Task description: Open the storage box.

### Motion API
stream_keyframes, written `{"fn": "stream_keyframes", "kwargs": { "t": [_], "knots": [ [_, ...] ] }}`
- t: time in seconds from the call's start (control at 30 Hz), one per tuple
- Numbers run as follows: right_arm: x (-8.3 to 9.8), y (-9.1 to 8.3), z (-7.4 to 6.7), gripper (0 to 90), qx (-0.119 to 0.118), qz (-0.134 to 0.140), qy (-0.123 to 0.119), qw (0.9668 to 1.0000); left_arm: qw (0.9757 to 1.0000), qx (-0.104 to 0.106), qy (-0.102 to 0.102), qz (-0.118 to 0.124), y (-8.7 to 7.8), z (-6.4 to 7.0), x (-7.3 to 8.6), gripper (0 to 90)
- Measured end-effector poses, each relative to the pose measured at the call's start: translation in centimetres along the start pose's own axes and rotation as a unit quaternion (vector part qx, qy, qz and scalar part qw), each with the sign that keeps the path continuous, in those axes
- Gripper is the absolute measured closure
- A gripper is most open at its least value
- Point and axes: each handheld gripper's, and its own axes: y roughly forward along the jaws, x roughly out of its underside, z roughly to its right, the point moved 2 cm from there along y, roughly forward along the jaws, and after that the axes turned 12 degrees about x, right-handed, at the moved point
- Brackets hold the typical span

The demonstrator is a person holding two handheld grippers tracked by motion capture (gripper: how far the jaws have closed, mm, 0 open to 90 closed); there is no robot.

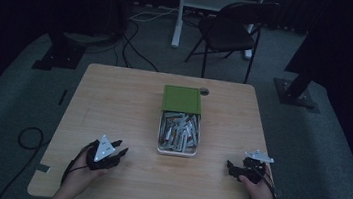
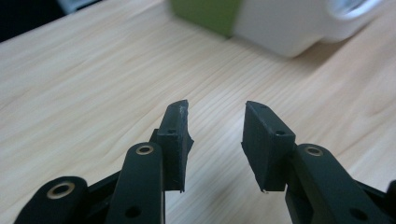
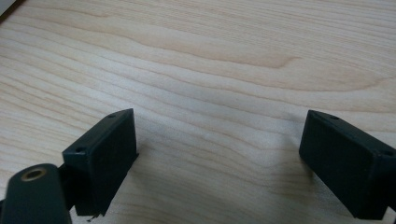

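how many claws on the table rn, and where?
2. The left claw sits near the table's front-left edge, jaws apart and holding nothing. The right claw sits near the front-right edge, jaws wide apart and holding nothing. The white box lies between them, farther back.

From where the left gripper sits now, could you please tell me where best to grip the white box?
Probably the white box by its near-left corner wall, coming from the left gripper side. The top is open there, so one jaw could go inside; the green lid covers the far end.
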Motion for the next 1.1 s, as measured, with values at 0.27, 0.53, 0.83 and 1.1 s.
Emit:
{"fn": "stream_keyframes", "kwargs": {
  "t": [0.27, 0.53, 0.83, 1.1],
  "knots": [
    [0.0, 0.0, 0.0, 10.7, 0.000, 0.001, 0.000, 1.0000, 0.9964, -0.051, -0.067, 0.000, -2.5, -2.2, 1.2, 55.2],
    [0.0, 0.0, 0.0, 10.7, 0.000, 0.000, 0.000, 1.0000, 0.9890, -0.072, -0.129, -0.008, -3.4, -3.8, 2.0, 33.6],
    [0.0, 0.0, 0.0, 10.8, 0.000, 0.001, 0.000, 1.0000, 0.9805, -0.073, -0.183, 0.006, -3.0, -4.3, 2.9, 14.6],
    [0.0, 0.0, 0.0, 10.7, 0.000, 0.001, 0.000, 1.0000, 0.9760, -0.098, -0.182, -0.069, -2.9, -4.6, 4.3, 9.7]
  ]
}}
